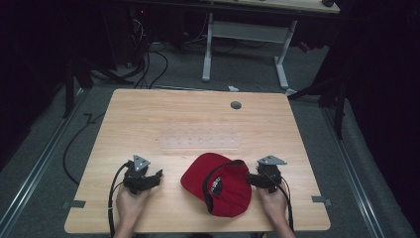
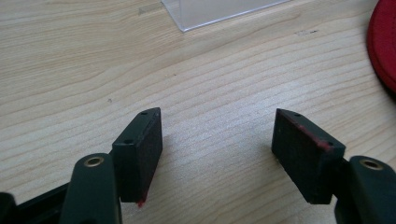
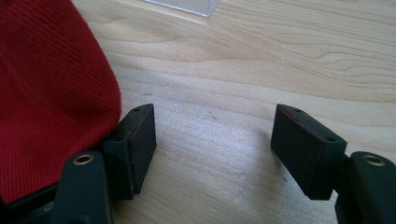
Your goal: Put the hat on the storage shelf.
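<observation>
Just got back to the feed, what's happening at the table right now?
A person holds a gripper in each hand at the near edge of a wooden table. A red cap lies between them. The left gripper has its jaws open over bare wood, apart from the cap. The right gripper is also open and holds nothing, with the cap's fabric right beside one jaw. A clear plastic piece lies farther back on the table.
</observation>
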Available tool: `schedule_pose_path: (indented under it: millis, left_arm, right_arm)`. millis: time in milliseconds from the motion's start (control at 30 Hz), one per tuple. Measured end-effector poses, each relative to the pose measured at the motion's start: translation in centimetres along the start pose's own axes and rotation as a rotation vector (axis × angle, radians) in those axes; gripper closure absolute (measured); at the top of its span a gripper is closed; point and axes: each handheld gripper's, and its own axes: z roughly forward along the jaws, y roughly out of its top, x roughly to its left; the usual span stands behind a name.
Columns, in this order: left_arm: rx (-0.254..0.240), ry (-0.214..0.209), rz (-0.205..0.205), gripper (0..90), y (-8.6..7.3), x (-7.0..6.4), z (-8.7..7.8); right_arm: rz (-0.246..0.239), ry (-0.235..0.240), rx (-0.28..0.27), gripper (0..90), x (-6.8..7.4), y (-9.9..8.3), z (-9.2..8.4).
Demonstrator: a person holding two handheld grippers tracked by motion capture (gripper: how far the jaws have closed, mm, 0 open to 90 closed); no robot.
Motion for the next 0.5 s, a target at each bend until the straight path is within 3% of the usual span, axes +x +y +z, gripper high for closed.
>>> schedule_pose_path:
  millis: [500]
  left_arm:
    - [0.002, 0.0, 0.0, 33.2, 0.01, 0.01, 0.0]
  right_arm:
    - [0.003, -0.002, -0.001, 32.4, -0.02, 0.01, -0.01]
